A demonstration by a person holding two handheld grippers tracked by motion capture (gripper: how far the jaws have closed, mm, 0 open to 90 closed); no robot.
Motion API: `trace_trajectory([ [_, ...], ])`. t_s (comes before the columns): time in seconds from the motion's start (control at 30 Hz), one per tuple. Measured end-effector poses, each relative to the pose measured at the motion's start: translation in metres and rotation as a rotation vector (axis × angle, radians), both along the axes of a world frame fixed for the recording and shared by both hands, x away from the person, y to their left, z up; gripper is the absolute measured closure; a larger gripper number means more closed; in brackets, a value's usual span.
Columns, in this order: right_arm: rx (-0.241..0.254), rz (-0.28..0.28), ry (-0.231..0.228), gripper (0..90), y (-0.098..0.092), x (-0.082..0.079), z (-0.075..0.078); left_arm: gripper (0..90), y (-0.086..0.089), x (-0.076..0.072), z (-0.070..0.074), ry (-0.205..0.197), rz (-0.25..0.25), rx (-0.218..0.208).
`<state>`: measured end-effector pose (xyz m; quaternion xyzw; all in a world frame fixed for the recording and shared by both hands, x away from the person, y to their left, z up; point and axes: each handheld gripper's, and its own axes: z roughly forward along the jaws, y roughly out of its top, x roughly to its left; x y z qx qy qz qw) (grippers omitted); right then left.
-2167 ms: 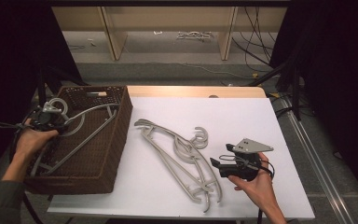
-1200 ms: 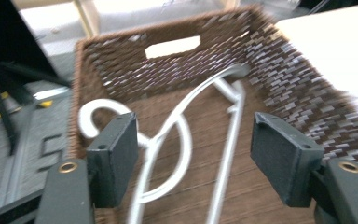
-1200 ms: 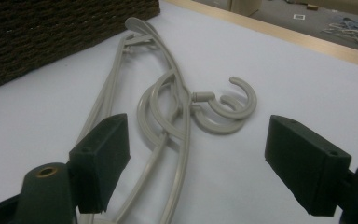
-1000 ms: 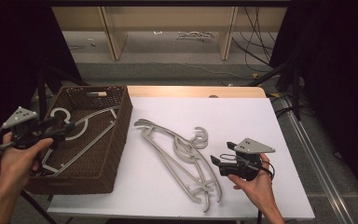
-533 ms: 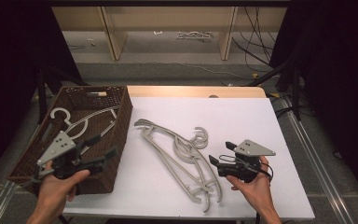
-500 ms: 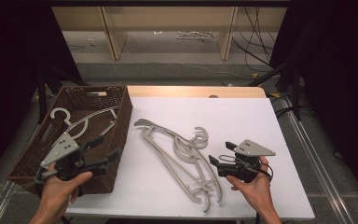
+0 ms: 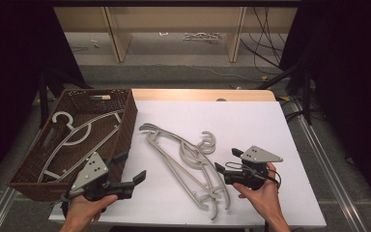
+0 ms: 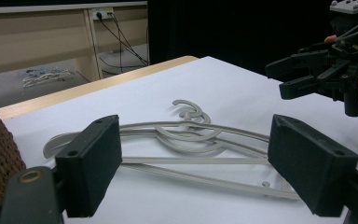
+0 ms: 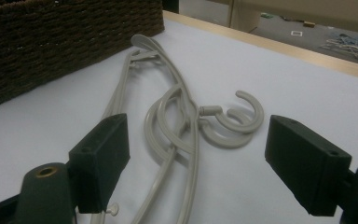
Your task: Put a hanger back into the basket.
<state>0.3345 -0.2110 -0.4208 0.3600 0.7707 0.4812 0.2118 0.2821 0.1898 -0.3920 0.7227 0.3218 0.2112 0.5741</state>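
Two grey plastic hangers [image 7: 186, 162] lie stacked on the white table top [image 7: 251, 121], hooks toward the right. A third grey hanger [image 7: 84, 130] rests inside the brown wicker basket [image 7: 127, 123] at the left. My left gripper [image 7: 129, 167] hovers at the basket's near right corner, facing the stacked hangers [image 8: 191, 140]. Its jaws have just been opening and stand open [image 8: 200, 163] with nothing between them. My right gripper [image 7: 227, 160] is open [image 9: 200, 163] just right of the hangers [image 9: 177, 121], not touching them.
A small pale piece [image 7: 100, 97] lies at the basket's far end. The table's wooden far edge [image 7: 198, 94] borders a floor with wooden posts [image 7: 118, 34] and cables [image 7: 265, 29]. A metal rail [image 7: 328, 159] runs along the table's right side.
My left gripper left the hanger in the basket and came from the basket's far left side to its near right corner, jaws wider. The right gripper stayed put.
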Motion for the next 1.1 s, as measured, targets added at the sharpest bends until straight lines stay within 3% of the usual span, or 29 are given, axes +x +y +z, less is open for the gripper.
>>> trace_trajectory([
  [0.13, -0.001, 0.013, 0.006, 23.4, 0.000, 0.001, -0.001, 17.2, -0.003, -0.001, -0.010, -0.008, -0.004, 0.017],
  [0.23, -0.006, 0.014, 0.015, 23.3, 0.001, 0.003, -0.003, 16.3, -0.005, -0.002, -0.018, 0.021, -0.029, -0.014],
  [0.47, -0.012, 0.019, 0.028, 23.5, 0.002, 0.003, -0.006, 16.5, -0.008, -0.005, -0.032, 0.032, -0.016, 0.025],
  [0.53, -0.013, 0.019, 0.030, 23.6, 0.003, 0.004, -0.007, 16.5, -0.008, -0.006, -0.035, 0.043, -0.011, 0.017],
  [0.87, -0.021, 0.022, 0.046, 24.1, 0.004, 0.010, -0.011, 16.1, -0.009, -0.005, -0.038, 0.004, -0.027, 0.035],
  [1.1, -0.065, 0.033, 0.112, 29.0, 0.012, 0.030, -0.016, 16.1, -0.007, -0.005, -0.039, 0.008, -0.023, 0.028],
])
